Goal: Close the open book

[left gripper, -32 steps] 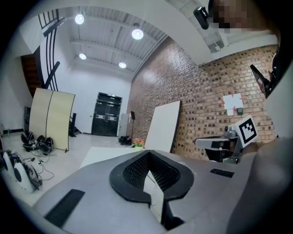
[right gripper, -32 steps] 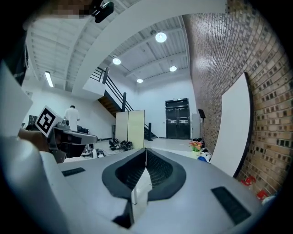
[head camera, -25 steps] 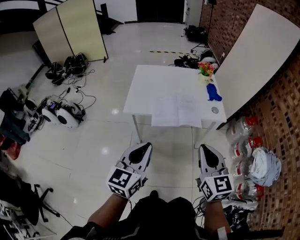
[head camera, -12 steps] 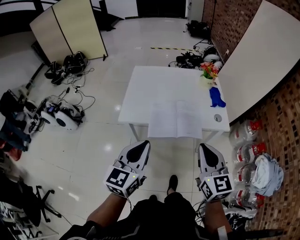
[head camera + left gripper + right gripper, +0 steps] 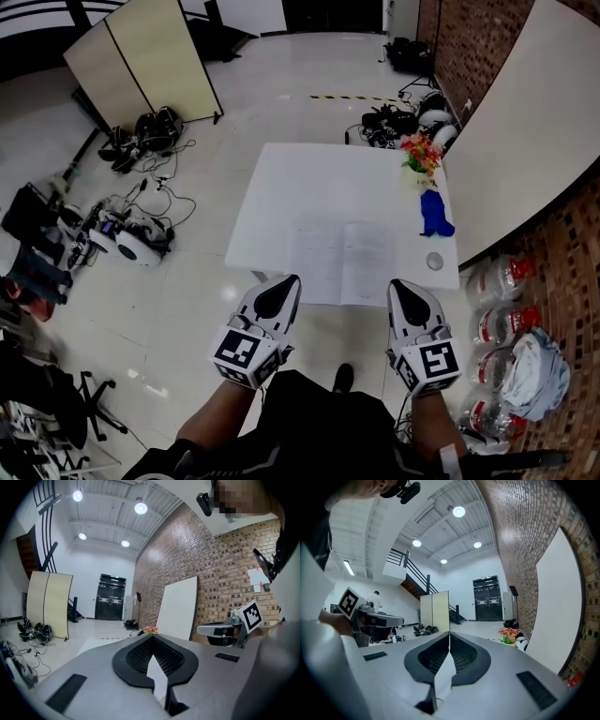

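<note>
Book (image 5: 342, 264) lies open on the white table (image 5: 281, 187), near its front edge. My left gripper (image 5: 286, 283) and my right gripper (image 5: 401, 287) point level at it, both pressed together and empty. The table has come closer than before. Shiny floor (image 5: 187, 272) lies around it, brick wall (image 5: 459, 37) on the right.

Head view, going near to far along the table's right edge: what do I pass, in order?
small grey round object → blue object → bunch of flowers
</note>
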`<move>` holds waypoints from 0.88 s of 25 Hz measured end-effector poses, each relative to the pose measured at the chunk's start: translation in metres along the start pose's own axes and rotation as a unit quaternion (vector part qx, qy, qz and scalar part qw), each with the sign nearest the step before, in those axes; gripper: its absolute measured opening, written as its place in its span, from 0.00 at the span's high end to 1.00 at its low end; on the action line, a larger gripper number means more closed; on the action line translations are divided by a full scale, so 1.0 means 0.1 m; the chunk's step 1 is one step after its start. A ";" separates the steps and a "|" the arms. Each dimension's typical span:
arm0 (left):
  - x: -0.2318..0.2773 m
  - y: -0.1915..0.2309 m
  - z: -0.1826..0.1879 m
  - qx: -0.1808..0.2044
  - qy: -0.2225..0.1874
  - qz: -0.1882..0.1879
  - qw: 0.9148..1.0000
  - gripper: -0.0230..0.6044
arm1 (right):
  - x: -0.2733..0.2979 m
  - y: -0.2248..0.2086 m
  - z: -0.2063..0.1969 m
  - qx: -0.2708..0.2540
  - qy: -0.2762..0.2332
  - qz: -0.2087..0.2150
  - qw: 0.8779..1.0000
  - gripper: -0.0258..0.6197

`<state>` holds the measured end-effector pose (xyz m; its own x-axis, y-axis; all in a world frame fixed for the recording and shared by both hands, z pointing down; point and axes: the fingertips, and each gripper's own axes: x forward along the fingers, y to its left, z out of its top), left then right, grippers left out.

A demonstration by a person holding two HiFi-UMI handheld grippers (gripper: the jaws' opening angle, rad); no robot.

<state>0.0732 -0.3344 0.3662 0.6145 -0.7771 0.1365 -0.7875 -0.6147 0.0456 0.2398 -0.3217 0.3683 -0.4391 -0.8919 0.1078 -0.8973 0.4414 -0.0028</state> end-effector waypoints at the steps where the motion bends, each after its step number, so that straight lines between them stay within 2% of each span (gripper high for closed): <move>1: 0.06 0.02 0.00 -0.001 0.003 0.001 1.000 0.97 | 0.05 -0.05 0.01 0.000 0.000 0.001 1.000 0.96; 6: 0.31 0.16 -0.17 0.007 0.031 0.001 1.000 0.97 | 0.25 -0.21 -0.04 0.011 0.002 0.000 1.000 0.96; 10: 0.49 0.26 -0.40 0.005 0.056 -0.011 0.998 0.97 | 0.36 -0.39 -0.35 0.049 0.028 -0.025 0.998 0.96; 12: 0.59 0.35 -0.52 0.011 0.069 -0.011 0.998 0.97 | 0.44 -0.48 -0.54 0.078 0.038 -0.032 0.996 0.86; 17: 0.81 0.43 -1.01 -0.013 0.115 -0.035 0.993 0.97 | 0.53 -0.68 -1.34 0.104 0.121 -0.062 0.985 0.75; 22: 0.97 0.48 -1.59 -0.030 0.164 -0.040 0.985 0.97 | 0.54 -0.72 -2.22 0.165 0.193 -0.082 0.964 0.66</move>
<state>0.0871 -0.4181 0.5393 0.6335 -0.6349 0.4422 -0.7447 -0.6555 0.1256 0.2903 -0.3800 0.5951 -0.2979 -0.8162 0.4951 -0.9467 0.1861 -0.2628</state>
